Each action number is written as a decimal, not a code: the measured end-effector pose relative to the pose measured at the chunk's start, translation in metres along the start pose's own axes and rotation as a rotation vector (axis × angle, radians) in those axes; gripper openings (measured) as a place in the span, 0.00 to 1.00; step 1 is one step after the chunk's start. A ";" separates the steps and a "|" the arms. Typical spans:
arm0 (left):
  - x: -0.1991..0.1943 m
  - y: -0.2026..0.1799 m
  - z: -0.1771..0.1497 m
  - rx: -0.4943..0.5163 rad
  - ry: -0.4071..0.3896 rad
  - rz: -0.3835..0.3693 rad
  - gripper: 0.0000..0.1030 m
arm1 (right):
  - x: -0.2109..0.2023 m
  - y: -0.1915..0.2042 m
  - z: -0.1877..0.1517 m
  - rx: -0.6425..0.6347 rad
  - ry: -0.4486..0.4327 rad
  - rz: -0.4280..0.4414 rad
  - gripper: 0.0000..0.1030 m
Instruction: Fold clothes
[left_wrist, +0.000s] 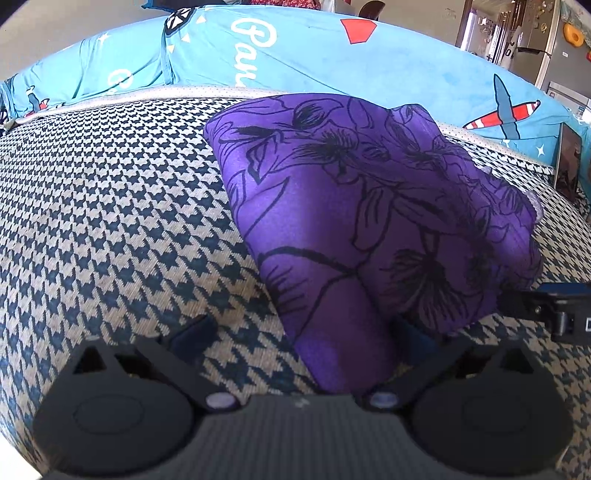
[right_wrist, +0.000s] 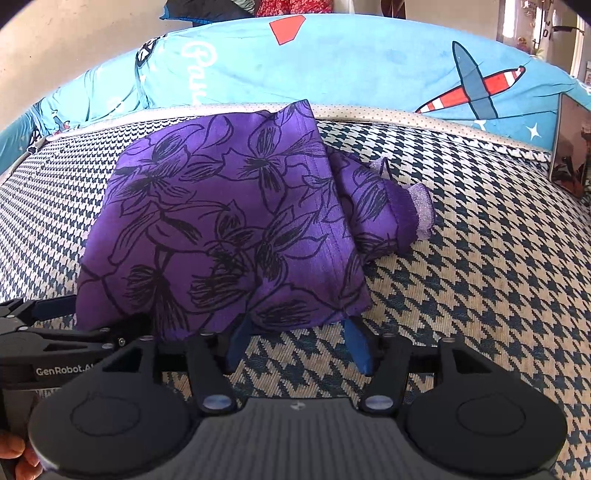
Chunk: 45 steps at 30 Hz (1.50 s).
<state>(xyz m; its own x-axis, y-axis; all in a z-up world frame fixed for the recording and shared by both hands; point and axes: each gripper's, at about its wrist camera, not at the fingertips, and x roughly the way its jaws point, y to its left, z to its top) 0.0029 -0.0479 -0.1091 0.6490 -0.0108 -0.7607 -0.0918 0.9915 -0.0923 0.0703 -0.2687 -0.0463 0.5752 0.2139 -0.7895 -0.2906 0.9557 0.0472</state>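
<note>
Purple flowered garment (right_wrist: 221, 229) lies folded on the houndstooth cover (right_wrist: 480, 266). We see its near edge just ahead of our right gripper (right_wrist: 299, 343), whose jaws stand half apart, pressing nothing. Our left gripper (left_wrist: 301, 332) gapes wide, cloth lying between its fingers.

Houndstooth bed surface (left_wrist: 110, 221) lies bare to the left of the folded purple garment (right_wrist: 221, 229) — open passage there. To the garment's right the same surface (right_wrist: 480, 258) is bare, save a loose sleeve cuff (right_wrist: 421, 210) lying beside the fold. Along the far edge a blue printed bolster (right_wrist: 369, 66) bars the way. A framed panel (right_wrist: 570, 147) leans upright at the far right corner. The left tool (right_wrist: 55, 325) crowds the garment's near left edge — the right tool (right_wrist: 299, 343) sits close beside it.
</note>
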 end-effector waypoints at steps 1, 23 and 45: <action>0.000 0.000 -0.001 -0.002 -0.001 0.003 1.00 | -0.001 0.000 -0.001 0.004 0.003 -0.005 0.54; -0.002 -0.011 -0.001 0.001 0.005 0.080 1.00 | -0.009 -0.006 -0.013 0.069 0.043 -0.059 0.64; -0.012 -0.018 -0.017 0.027 0.007 0.103 1.00 | -0.003 0.001 -0.016 0.011 0.061 -0.054 0.69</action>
<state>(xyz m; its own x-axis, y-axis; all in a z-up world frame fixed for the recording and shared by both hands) -0.0160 -0.0680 -0.1090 0.6319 0.0904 -0.7698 -0.1372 0.9905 0.0036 0.0559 -0.2719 -0.0535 0.5423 0.1496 -0.8268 -0.2520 0.9677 0.0099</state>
